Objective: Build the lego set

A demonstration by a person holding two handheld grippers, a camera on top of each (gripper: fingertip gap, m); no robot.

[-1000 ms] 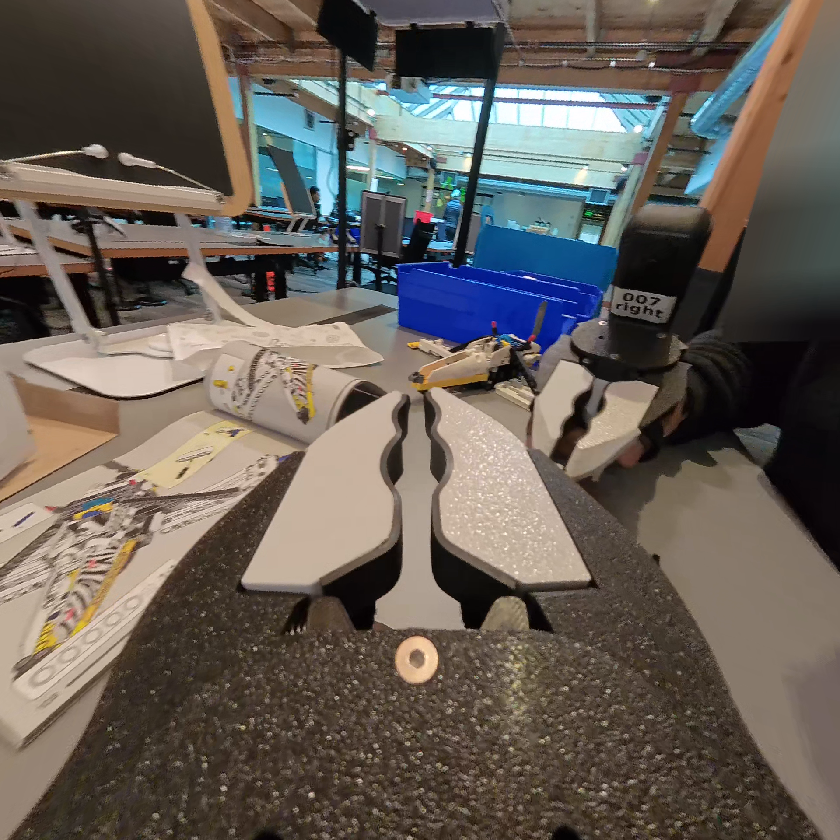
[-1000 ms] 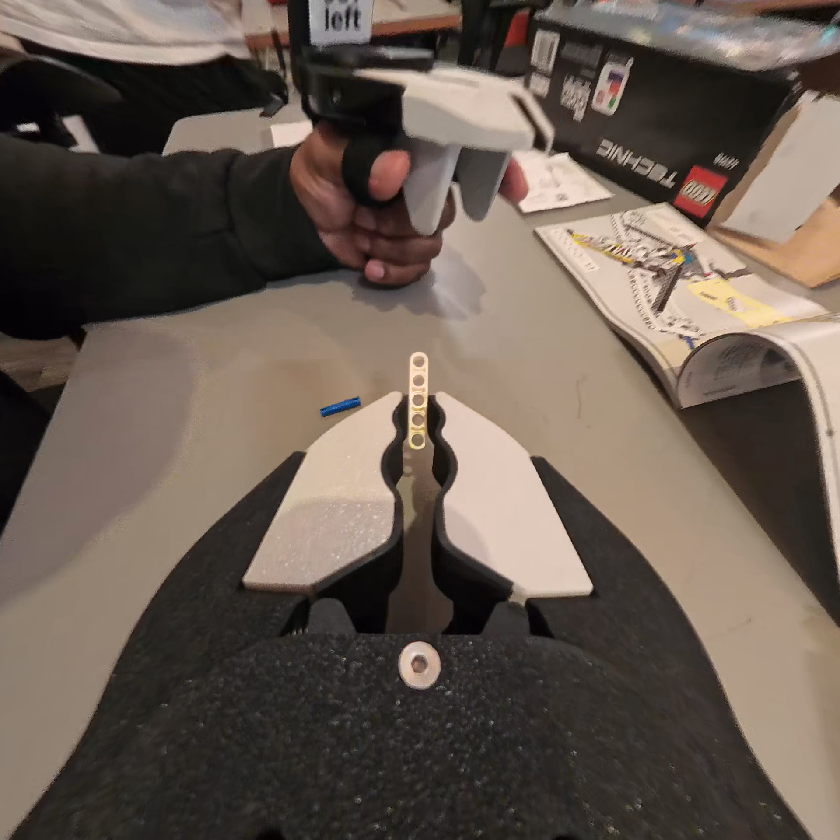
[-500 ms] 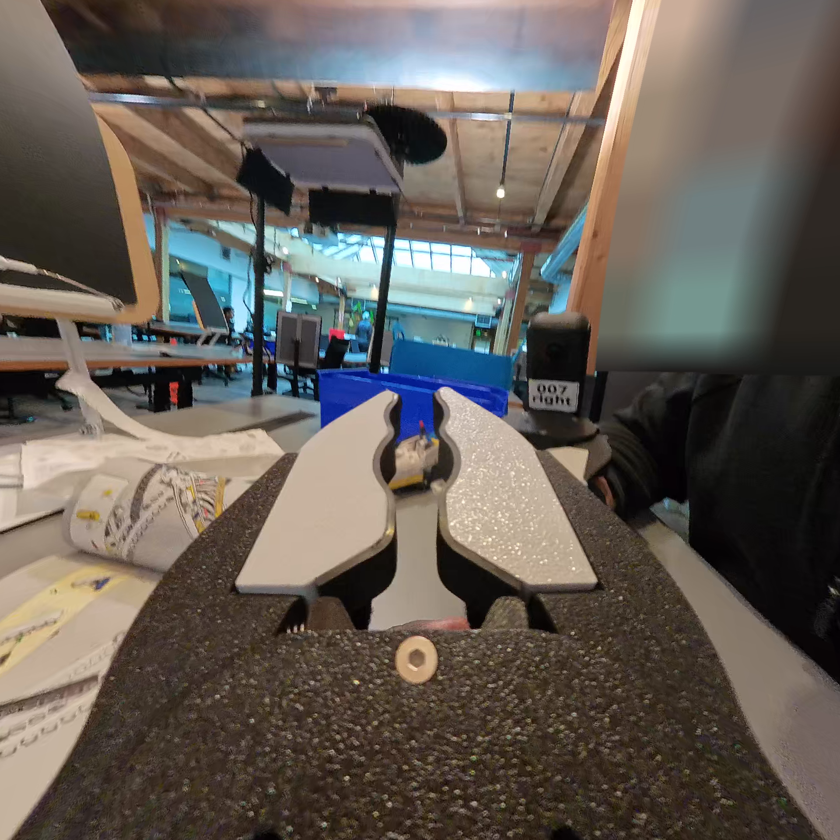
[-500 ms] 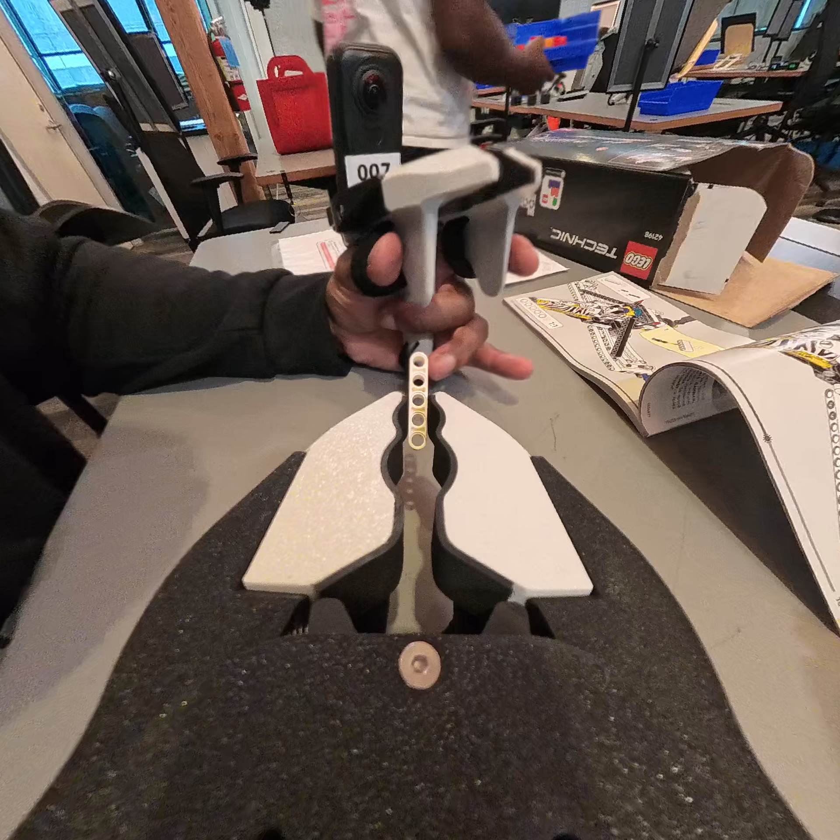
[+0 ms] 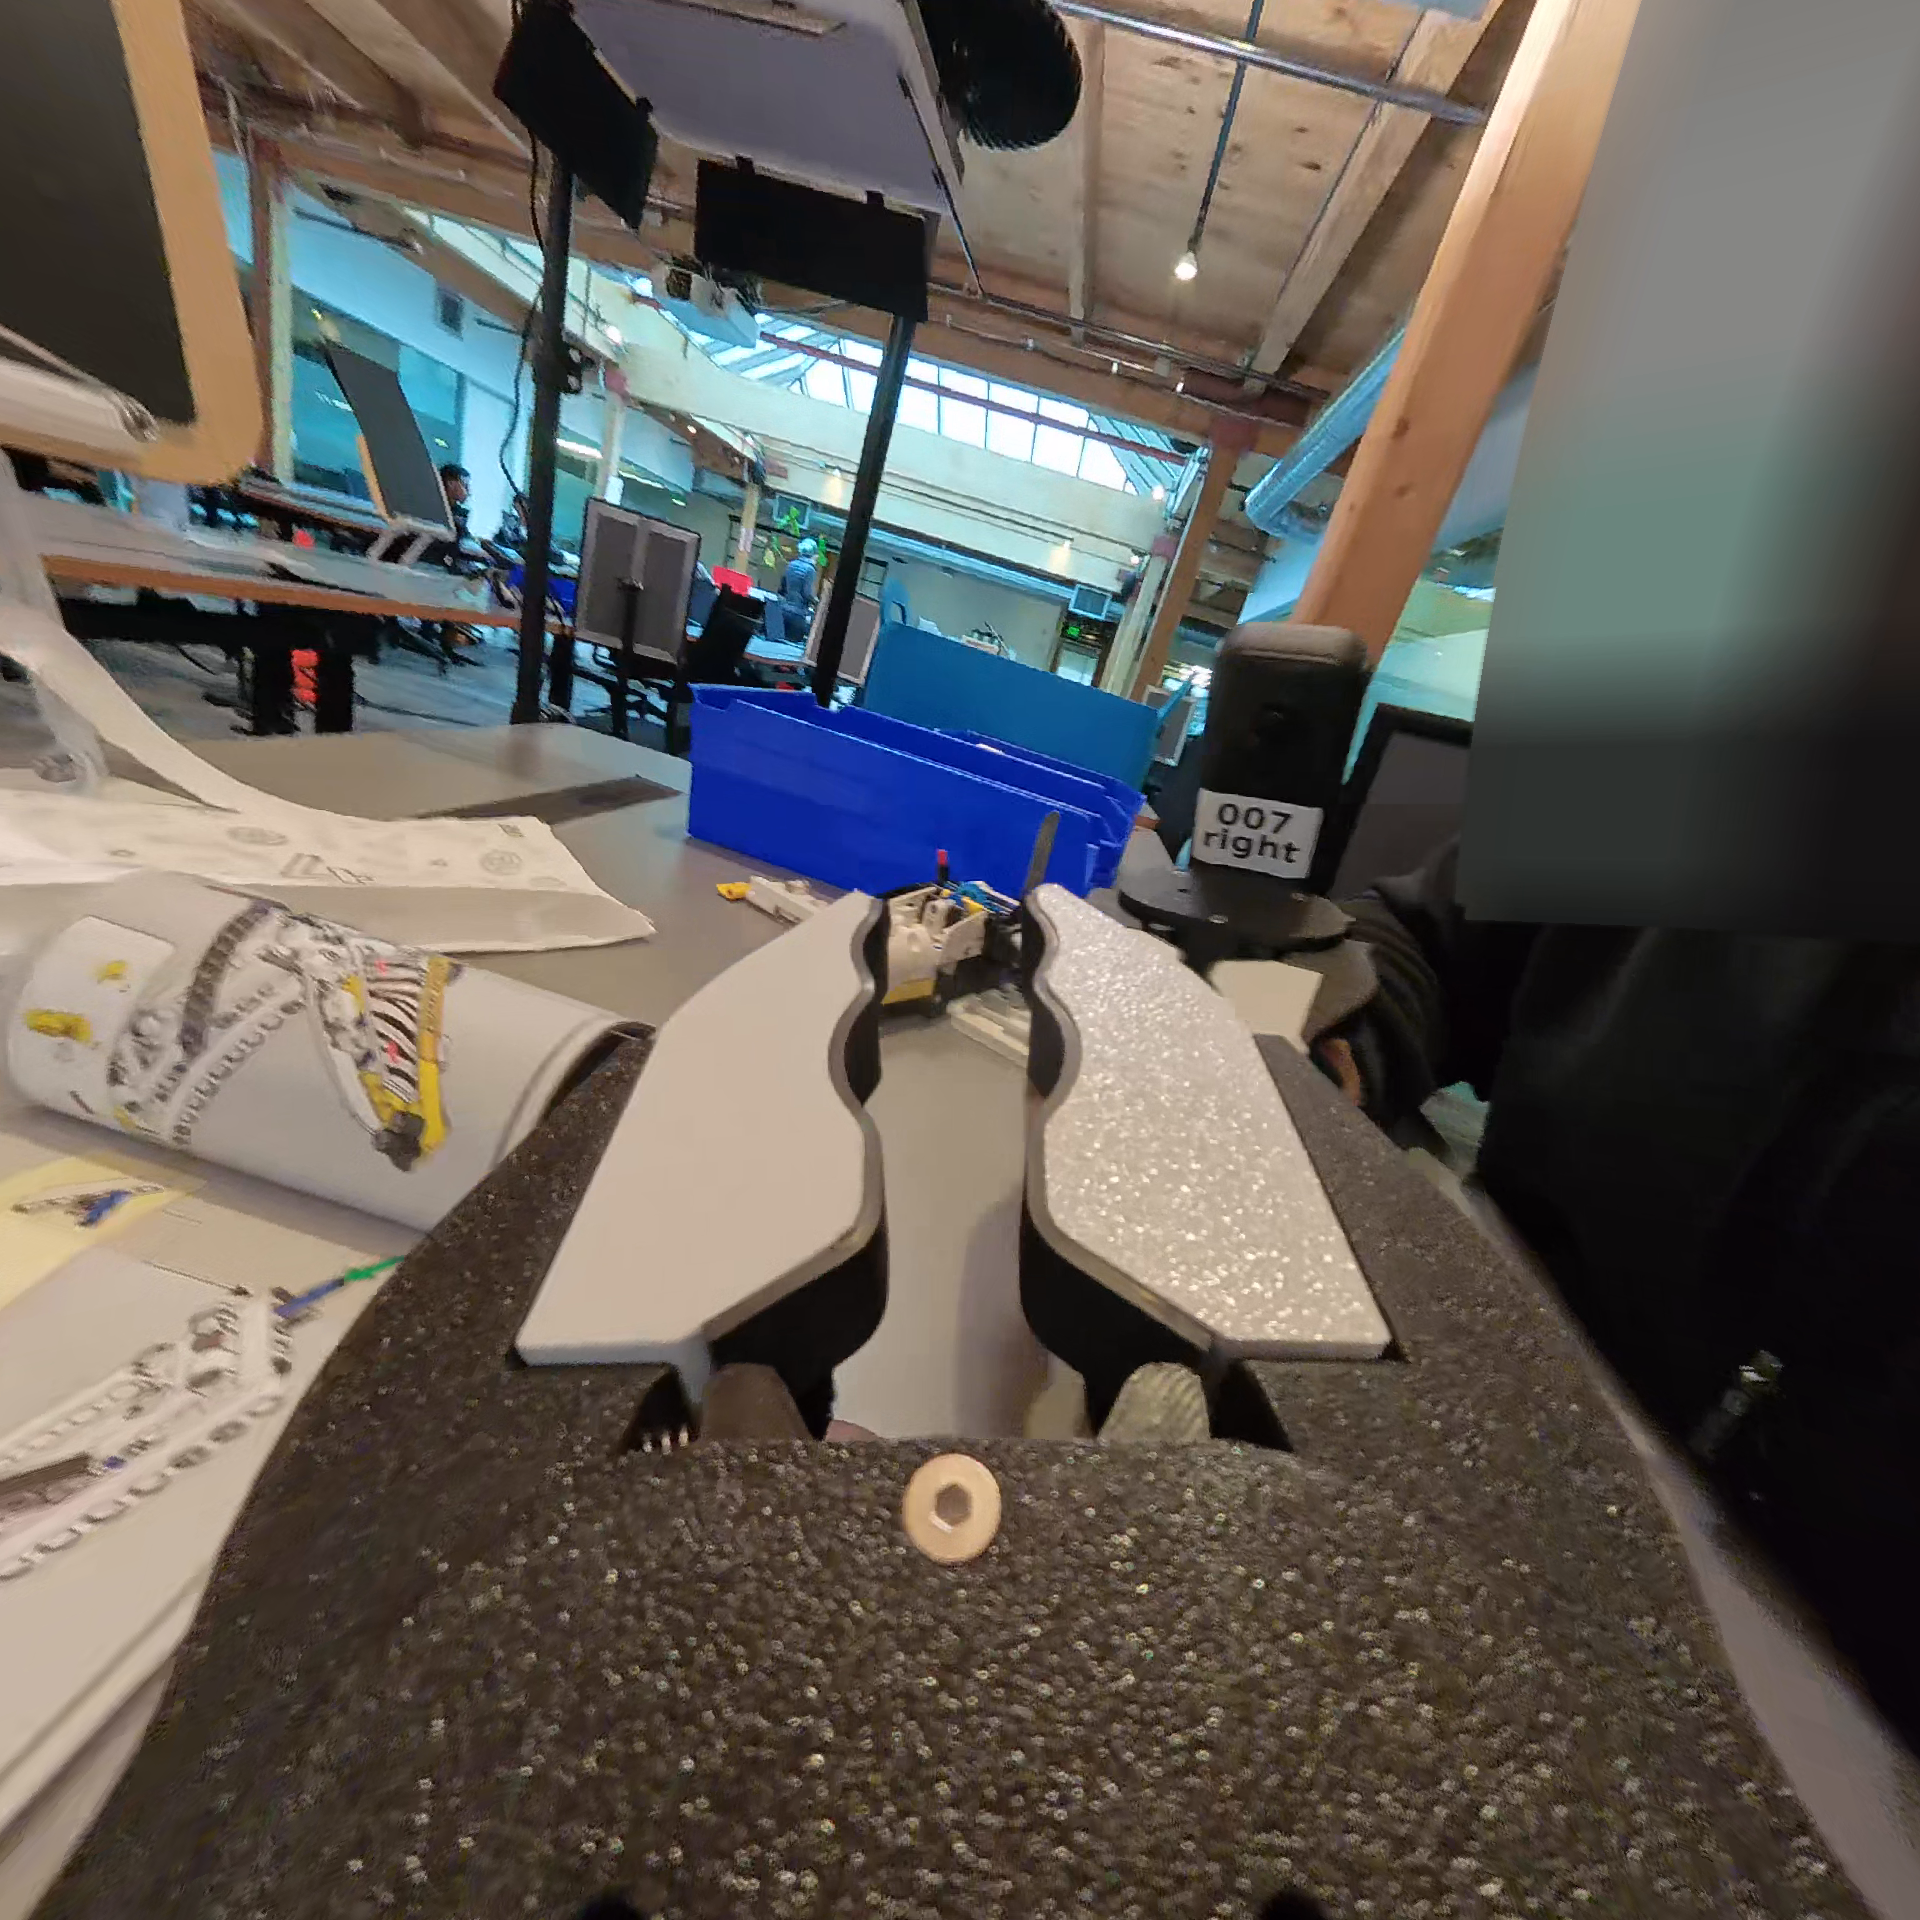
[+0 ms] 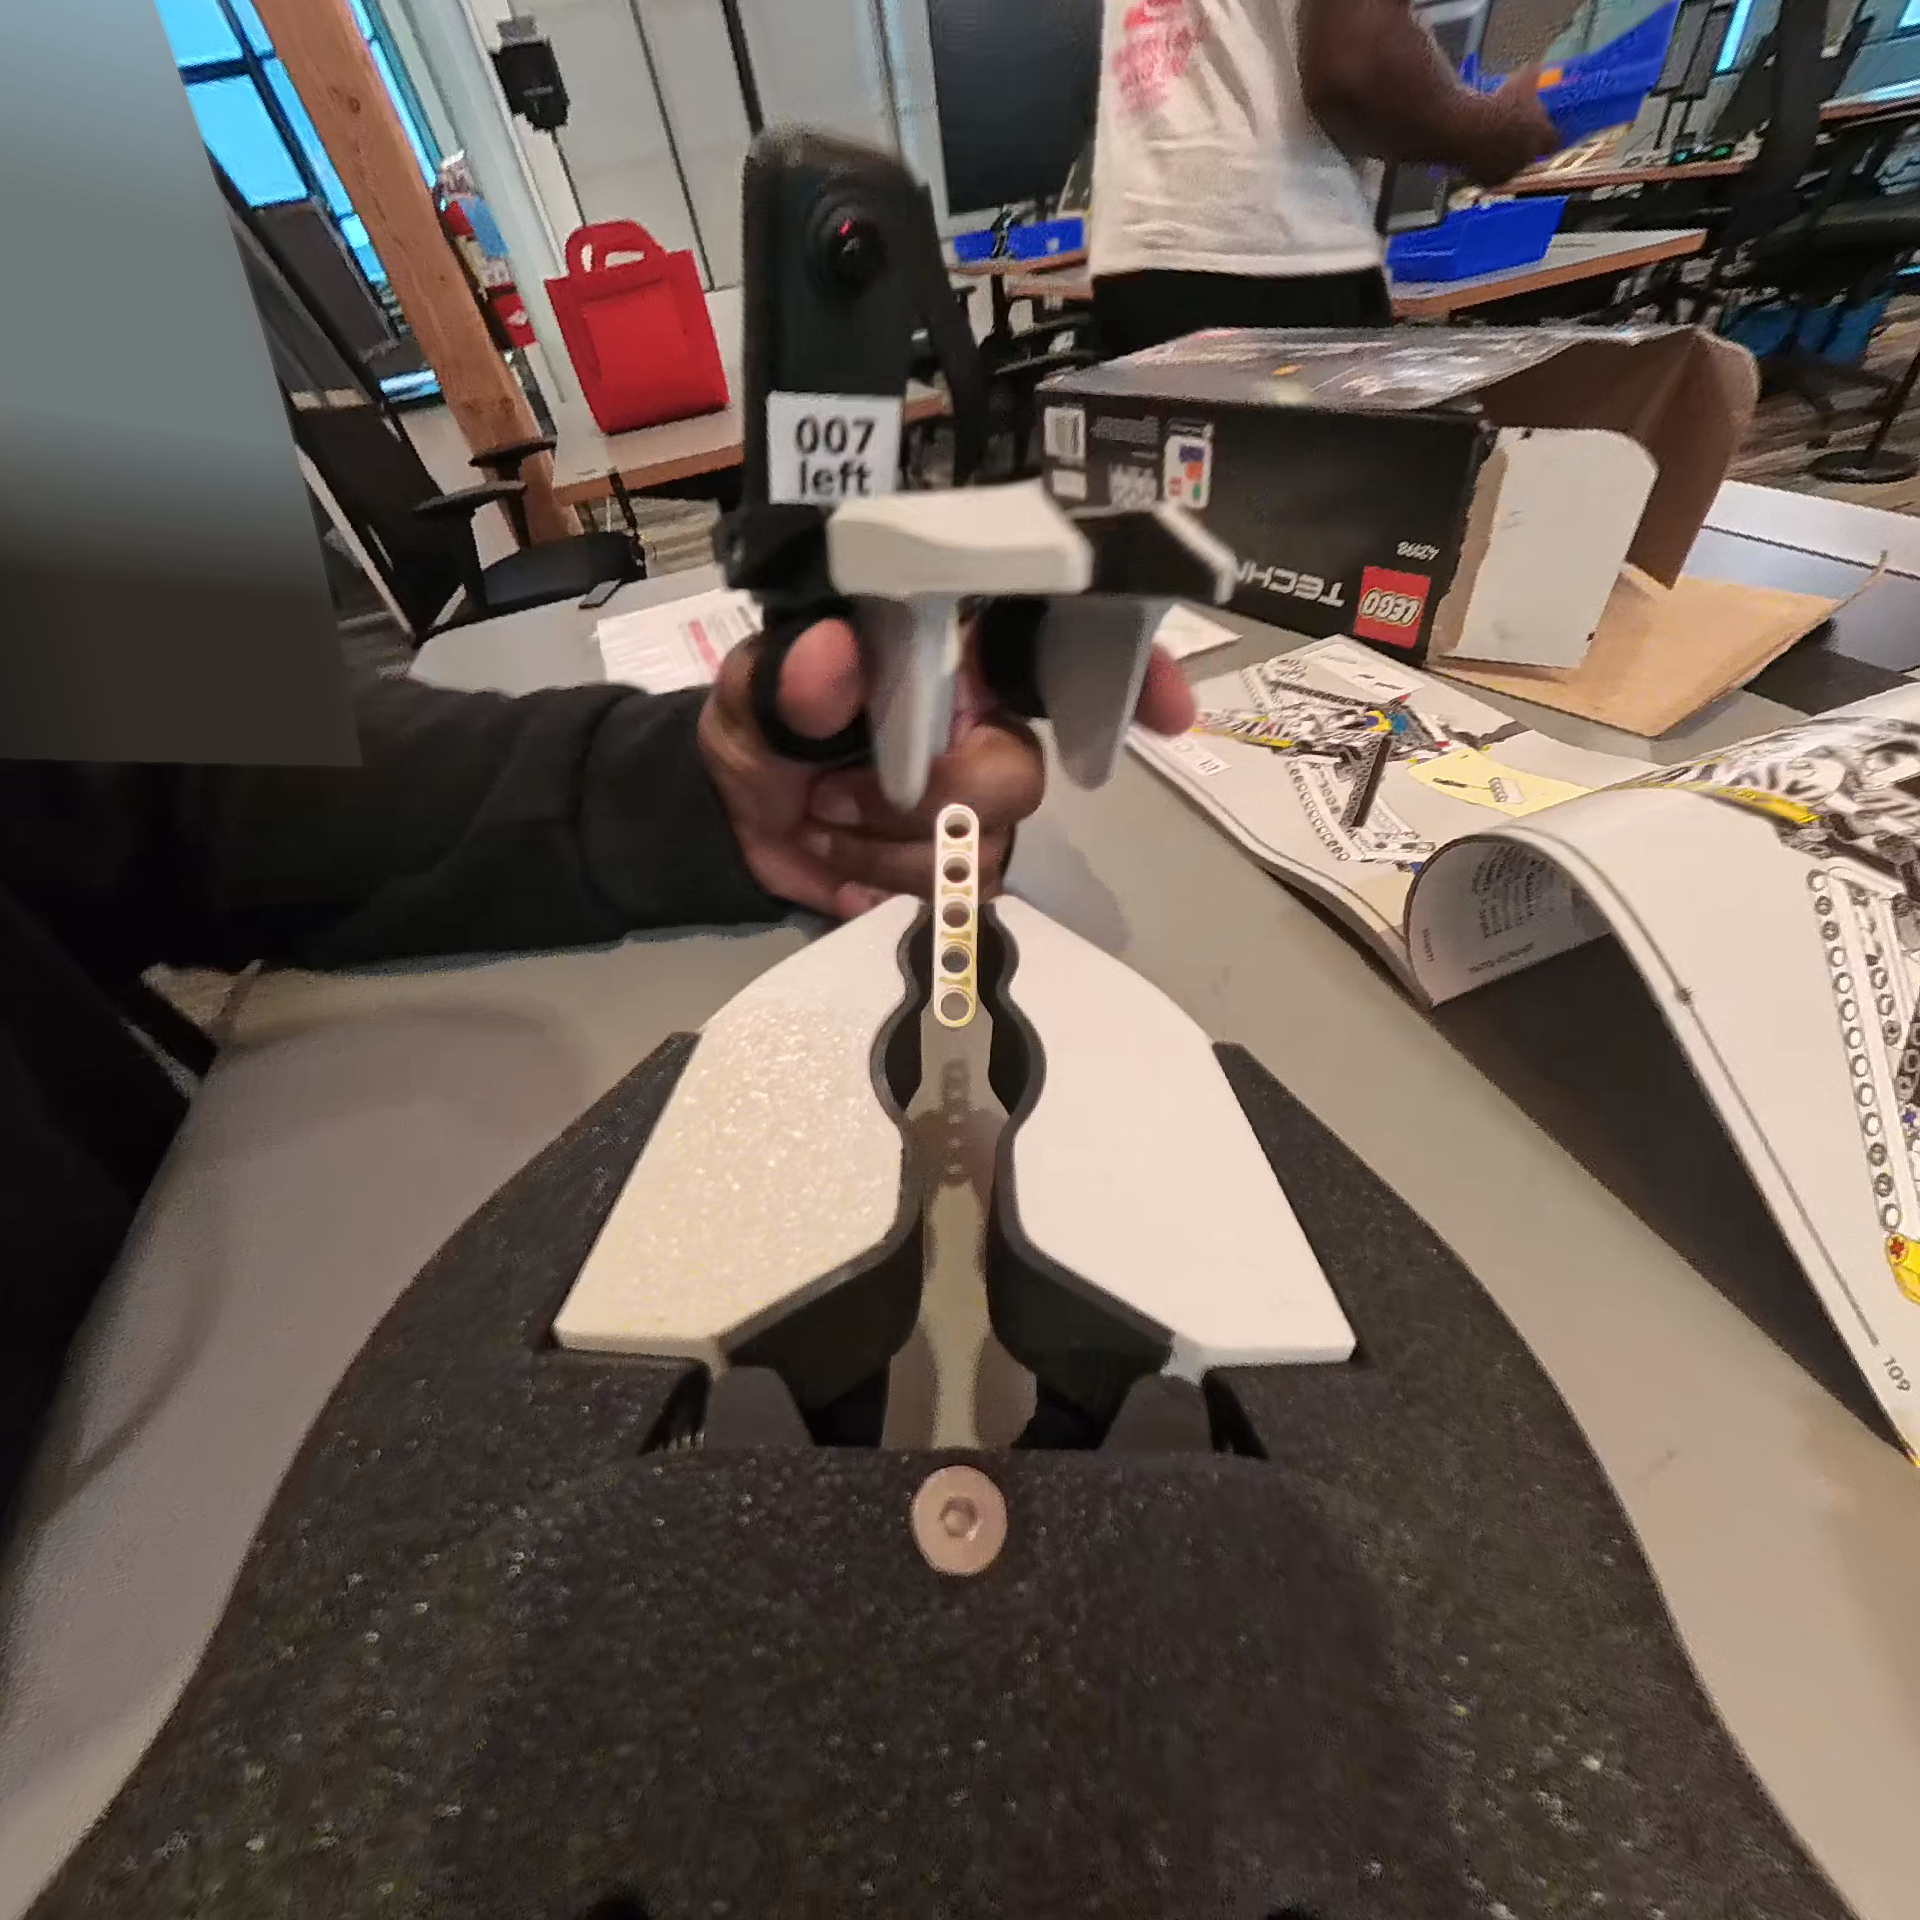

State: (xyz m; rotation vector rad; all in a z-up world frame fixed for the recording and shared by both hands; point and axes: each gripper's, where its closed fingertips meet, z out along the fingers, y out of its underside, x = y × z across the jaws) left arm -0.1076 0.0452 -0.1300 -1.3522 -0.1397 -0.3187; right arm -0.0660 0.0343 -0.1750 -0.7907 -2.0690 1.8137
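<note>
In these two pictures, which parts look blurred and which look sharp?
Right wrist view: the left gripper and the hand are motion-blurred, while the white holed beam is sharp. Left wrist view: the booklet and the near edges are soft, with wide-angle bending.

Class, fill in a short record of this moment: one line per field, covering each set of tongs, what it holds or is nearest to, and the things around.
Right tongs: shut on a white holed beam, which juts out past the tips
Left tongs: open, nothing between the fingers
Nearest to left tongs: the white holed beam, just below its fingertips in the right wrist view
Ahead of left tongs: small brick model, blue bins
Table: grey; open instruction booklet, black box
</note>
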